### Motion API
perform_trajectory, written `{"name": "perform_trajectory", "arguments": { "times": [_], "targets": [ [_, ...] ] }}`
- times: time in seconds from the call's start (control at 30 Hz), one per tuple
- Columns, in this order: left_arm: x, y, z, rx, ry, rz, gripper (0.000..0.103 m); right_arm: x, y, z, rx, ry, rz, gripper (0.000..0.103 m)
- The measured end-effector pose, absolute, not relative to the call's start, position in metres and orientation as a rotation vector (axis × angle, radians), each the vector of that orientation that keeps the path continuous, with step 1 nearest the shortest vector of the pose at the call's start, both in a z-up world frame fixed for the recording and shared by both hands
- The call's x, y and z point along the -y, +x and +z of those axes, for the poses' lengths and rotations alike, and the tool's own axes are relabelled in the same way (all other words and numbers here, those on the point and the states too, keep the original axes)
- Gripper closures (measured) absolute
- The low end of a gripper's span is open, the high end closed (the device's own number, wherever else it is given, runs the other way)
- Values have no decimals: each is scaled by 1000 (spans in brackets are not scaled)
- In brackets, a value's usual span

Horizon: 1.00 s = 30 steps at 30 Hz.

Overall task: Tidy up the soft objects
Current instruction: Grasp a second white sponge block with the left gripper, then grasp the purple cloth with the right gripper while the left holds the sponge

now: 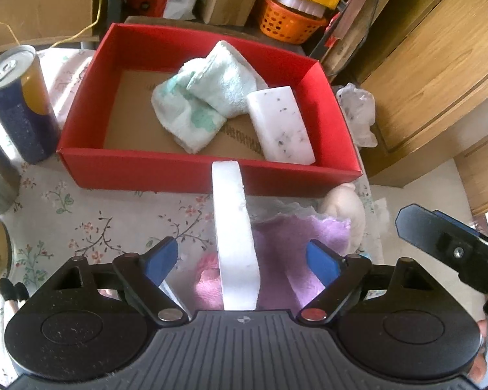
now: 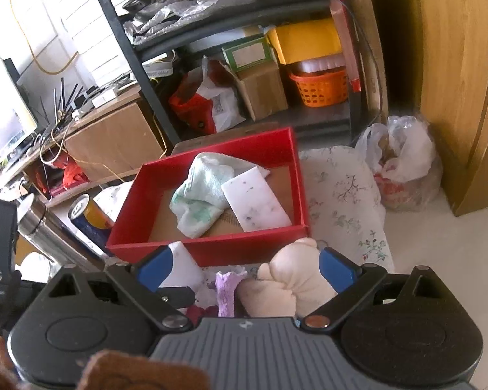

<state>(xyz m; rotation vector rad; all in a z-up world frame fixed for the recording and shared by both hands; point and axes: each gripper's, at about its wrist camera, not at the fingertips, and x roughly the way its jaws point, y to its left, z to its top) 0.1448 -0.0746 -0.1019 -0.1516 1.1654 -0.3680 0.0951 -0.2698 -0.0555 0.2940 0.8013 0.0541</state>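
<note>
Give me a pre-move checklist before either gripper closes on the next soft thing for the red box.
1. Left gripper open around the upright white sponge, pads clear of it: ok.
2. Right gripper open, cream plush toy between its fingers: ok.
3. Right pads touching the toy: cannot tell.
4. Free floor space in the red box, left of the green towel and speckled sponge: ok.
5. Purple cloth clear of the white sponge: not ok, it lies against it.
6. Drink can beside the box, off the direct path: ok.
</note>
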Motion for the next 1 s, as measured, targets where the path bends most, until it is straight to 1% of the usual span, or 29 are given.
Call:
{"name": "perform_trajectory", "arguments": {
  "times": [0.03, 0.07, 0.1, 0.13, 0.17, 0.2, 0.4, 0.57, 0.6, 0.63, 0.7, 0.77, 0.8, 0.83, 0.87, 0.9, 0.93, 0.97, 1.0],
  "targets": [
    [76, 144, -102, -1152, -141, -355, 27, 269, 95, -56, -806, 286, 55, 32],
    [77, 144, -102, -1147, -134, -348, 34, 268, 96, -58, -811, 279, 55, 32],
    [77, 144, -104, -1150, -135, -344, 46, 268, 96, -58, -816, 274, 54, 32],
    [76, 145, -106, -1162, -147, -344, 55, 268, 95, -59, -820, 272, 53, 32],
    [74, 146, -109, -1179, -161, -348, 78, 267, 95, -60, -823, 268, 54, 32],
    [74, 147, -112, -1195, -173, -356, 83, 267, 95, -60, -826, 264, 55, 32],
    [69, 142, -106, -1162, -167, -381, 85, 265, 95, -63, -837, 221, 53, 32],
    [53, 140, -86, -1121, -221, -380, 85, 261, 98, -73, -896, 280, 123, 33],
    [49, 140, -83, -1116, -237, -382, 85, 259, 98, -77, -913, 294, 139, 36],
    [44, 140, -80, -1110, -254, -381, 85, 256, 99, -81, -937, 305, 155, 41],
    [37, 140, -75, -1105, -275, -385, 85, 252, 101, -90, -973, 322, 170, 45],
    [33, 140, -72, -1102, -290, -385, 84, 248, 104, -100, -1002, 337, 169, 47],
    [32, 140, -72, -1106, -294, -391, 84, 246, 106, -105, -1020, 354, 175, 52],
    [31, 140, -72, -1109, -300, -395, 85, 244, 109, -111, -1044, 380, 190, 61],
    [30, 140, -72, -1112, -308, -399, 85, 242, 111, -116, -1062, 406, 201, 68],
    [30, 140, -72, -1116, -312, -406, 85, 240, 114, -122, -1081, 429, 206, 80],
    [29, 139, -71, -1119, -315, -411, 85, 238, 116, -128, -1099, 438, 203, 87],
    [28, 139, -71, -1119, -318, -413, 85, 237, 119, -133, -1108, 437, 198, 89],
    [28, 139, -71, -1119, -319, -416, 84, 236, 121, -139, -1119, 433, 189, 94]
  ]
}}
